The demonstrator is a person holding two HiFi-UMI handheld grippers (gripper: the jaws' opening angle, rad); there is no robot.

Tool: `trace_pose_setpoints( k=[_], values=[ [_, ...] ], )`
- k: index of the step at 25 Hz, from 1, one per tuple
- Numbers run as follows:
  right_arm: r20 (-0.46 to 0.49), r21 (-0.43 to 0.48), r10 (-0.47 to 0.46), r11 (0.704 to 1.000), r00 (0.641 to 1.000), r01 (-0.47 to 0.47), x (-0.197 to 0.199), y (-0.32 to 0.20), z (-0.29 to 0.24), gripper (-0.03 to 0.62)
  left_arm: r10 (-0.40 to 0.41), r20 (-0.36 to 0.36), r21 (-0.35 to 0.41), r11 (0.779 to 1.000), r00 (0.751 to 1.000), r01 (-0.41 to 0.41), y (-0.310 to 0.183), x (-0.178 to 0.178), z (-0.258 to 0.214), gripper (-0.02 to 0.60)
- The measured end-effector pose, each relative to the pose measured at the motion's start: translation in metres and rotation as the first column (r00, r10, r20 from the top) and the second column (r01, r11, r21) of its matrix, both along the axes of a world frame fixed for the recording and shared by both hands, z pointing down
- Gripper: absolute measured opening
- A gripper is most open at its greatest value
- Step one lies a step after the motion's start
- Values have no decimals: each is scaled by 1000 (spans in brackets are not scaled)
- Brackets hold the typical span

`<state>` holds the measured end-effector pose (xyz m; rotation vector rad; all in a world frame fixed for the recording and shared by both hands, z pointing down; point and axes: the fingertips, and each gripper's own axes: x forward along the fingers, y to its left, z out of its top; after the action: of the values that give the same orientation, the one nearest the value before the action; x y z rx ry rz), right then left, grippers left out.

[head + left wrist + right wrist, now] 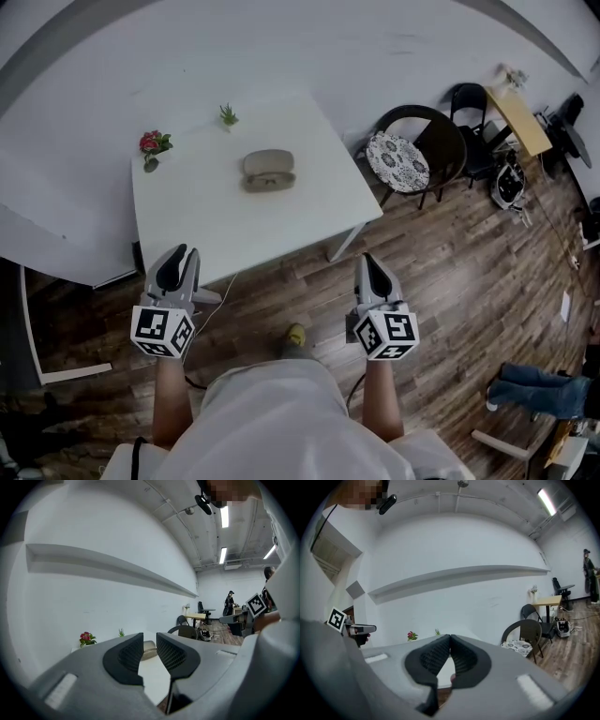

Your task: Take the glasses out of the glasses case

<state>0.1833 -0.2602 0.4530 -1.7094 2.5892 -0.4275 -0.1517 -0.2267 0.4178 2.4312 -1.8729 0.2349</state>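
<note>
— Beige glasses case (269, 171)?
— Shut, upper centre of the frame, on the white desk (187, 220).
— And the tools?
— The left tool (178, 255) is slightly apart, the right tool (367, 262) pressed closed; both are empty, lower frame.

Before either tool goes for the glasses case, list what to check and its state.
1. Beige oval glasses case on square white table: ok.
2. Case lid open: not ok, looks shut.
3. Glasses inside: cannot tell.
4. Left tool jaws apart and empty: ok.
5. Right tool jaws apart: not ok, closed together.
6. Tools within reach of case: not ok, both held short of the table edge.
</note>
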Motion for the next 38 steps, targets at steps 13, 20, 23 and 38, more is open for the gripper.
trace_pose_setpoints(
  k=[13,20,23,38],
  values=[
    [10,-2,-21,1000,1000,21,22,-62,2,3,-21,15,-8,1000,1000,21,-56,19,1,94],
    [-6,10,-5,1000,1000,5,19,-86,-4,3,15,1,13,1000,1000,-15,-90,19,-3,94],
    [-21,15,6,1000,1000,-6,12,-103,-8,3,33,-13,13,999,999,-33,-111,13,0,95],
    [-84,-12,62,998,995,-63,-47,-167,-10,3,184,-43,-40,982,982,-186,-206,-23,26,95]
  ],
)
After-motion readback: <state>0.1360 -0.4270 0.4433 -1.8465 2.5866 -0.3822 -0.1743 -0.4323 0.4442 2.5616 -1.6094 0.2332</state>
